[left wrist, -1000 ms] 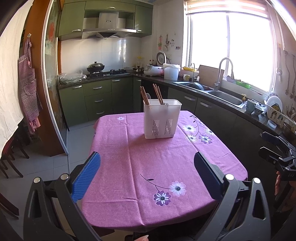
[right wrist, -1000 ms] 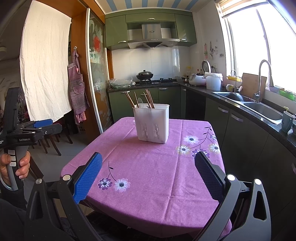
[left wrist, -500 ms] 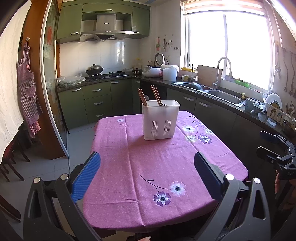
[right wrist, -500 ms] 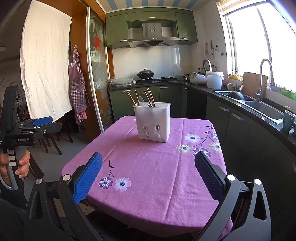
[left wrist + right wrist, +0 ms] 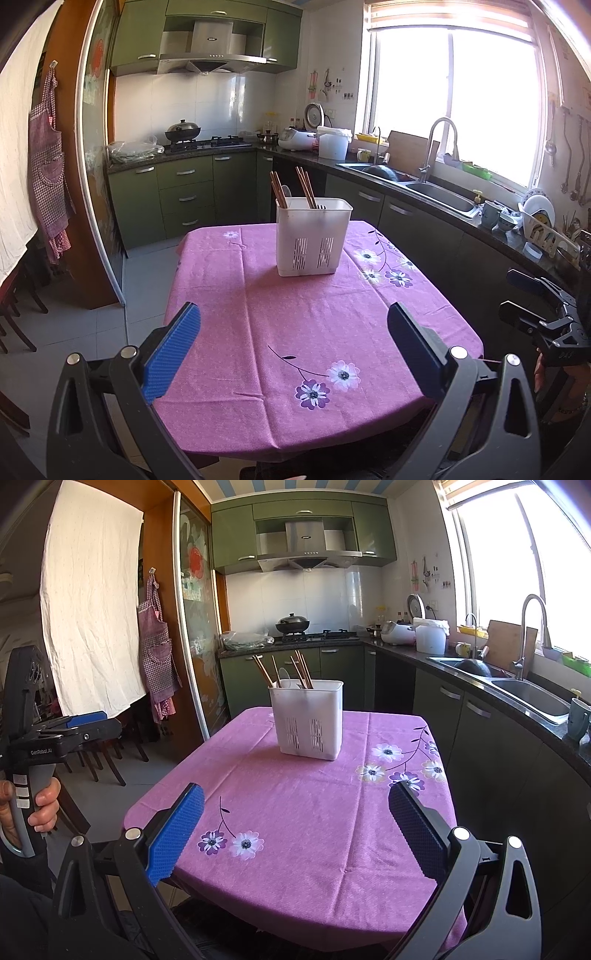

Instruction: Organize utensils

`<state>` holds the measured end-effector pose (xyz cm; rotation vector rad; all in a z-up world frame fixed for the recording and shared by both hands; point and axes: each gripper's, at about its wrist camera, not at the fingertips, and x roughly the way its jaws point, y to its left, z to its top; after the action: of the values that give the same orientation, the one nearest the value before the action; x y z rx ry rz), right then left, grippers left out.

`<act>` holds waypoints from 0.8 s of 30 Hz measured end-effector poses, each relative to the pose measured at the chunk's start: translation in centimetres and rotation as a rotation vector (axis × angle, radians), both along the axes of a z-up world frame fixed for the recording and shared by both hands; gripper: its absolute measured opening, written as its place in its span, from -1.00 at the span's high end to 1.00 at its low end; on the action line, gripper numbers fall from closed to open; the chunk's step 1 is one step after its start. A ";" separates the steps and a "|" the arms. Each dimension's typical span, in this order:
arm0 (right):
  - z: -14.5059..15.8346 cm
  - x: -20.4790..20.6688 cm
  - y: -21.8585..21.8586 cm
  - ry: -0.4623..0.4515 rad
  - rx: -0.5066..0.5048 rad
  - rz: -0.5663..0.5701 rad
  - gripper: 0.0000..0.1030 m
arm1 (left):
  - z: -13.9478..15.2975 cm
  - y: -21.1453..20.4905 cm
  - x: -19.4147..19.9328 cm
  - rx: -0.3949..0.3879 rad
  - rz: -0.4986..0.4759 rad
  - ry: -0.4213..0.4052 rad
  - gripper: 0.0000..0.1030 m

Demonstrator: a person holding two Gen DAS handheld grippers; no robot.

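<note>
**Both grippers wide, holding nothing**

The left gripper (image 5: 293,334) and right gripper (image 5: 295,814) hover spread wide at the table's (image 5: 258,332) near edge. The white caddy (image 5: 313,236) stands toward the far end, chopsticks (image 5: 306,186) upright inside.

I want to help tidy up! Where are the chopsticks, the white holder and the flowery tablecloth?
chopsticks (image 5: 305,186), left wrist view, on the brown shafts.
white holder (image 5: 309,716), right wrist view, on its front wall.
tablecloth (image 5: 303,805), right wrist view, on bare purple cloth.
</note>
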<state>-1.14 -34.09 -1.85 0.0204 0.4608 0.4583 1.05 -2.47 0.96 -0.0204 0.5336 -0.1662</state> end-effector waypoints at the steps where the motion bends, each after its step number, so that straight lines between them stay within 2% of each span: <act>1: 0.0 0.0 0.0 0.001 0.000 0.001 -0.91 | 0.0 0.1 0.1 -0.005 0.001 0.005 -0.87; 5: 0.0 0.1 0.1 0.002 0.000 0.002 -0.91 | -0.2 -0.1 0.4 0.014 0.021 0.014 -0.87; 10: -0.1 0.4 0.3 0.007 0.000 0.002 -0.91 | -0.4 0.0 0.6 -0.006 0.003 0.023 -0.87; 16: -0.2 0.5 0.3 0.013 -0.002 0.007 -0.91 | -0.2 0.0 0.1 -0.002 -0.003 -0.040 -0.87; 24: -0.4 0.9 0.2 0.019 -0.003 0.010 -0.91 | -0.4 -0.6 0.3 0.045 0.007 -0.046 -0.87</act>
<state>-0.25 -33.89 -2.24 0.0196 0.4807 0.4677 1.31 -3.02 0.55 0.0256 0.4907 -0.1479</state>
